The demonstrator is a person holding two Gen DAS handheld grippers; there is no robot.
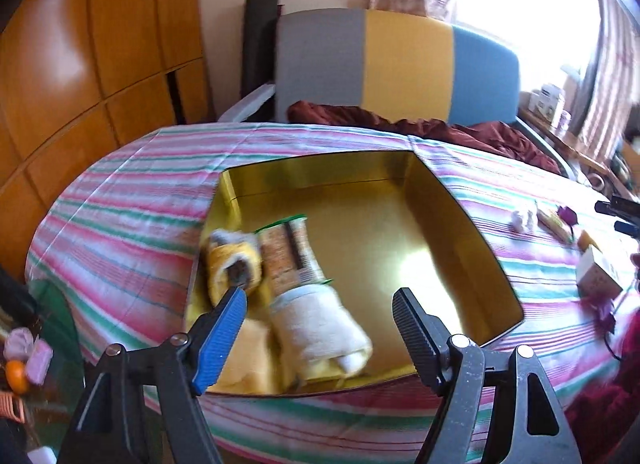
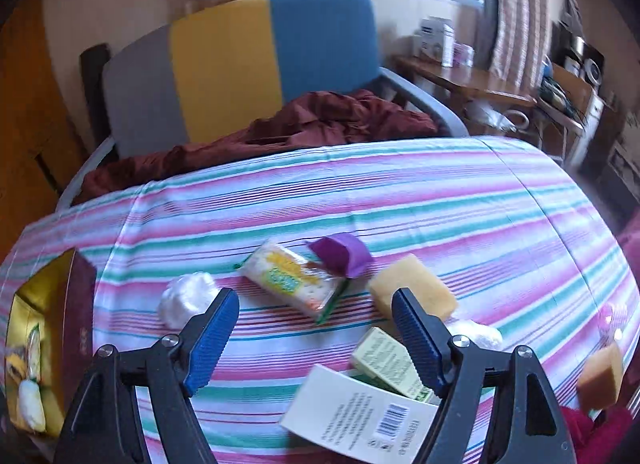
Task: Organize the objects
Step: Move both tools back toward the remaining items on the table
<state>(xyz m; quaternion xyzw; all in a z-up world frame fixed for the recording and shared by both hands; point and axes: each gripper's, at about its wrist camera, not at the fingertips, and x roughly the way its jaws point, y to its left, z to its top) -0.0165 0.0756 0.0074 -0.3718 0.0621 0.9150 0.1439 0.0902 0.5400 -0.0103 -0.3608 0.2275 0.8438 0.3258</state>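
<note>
A gold-lined box lies open on the striped tablecloth. In its left part lie a yellow roll, a printed packet and a white rolled towel. My left gripper hovers open over the box's near side, with nothing between its fingers. My right gripper stands open above loose items: a snack packet, a purple cup, a yellow sponge, a white wad, a green carton and a white barcoded carton. It holds nothing.
A second sponge sits at the table's right edge. A chair with grey, yellow and blue back stands behind the table with dark red cloth on it. A wooden wardrobe is at left, and a cluttered side table at right.
</note>
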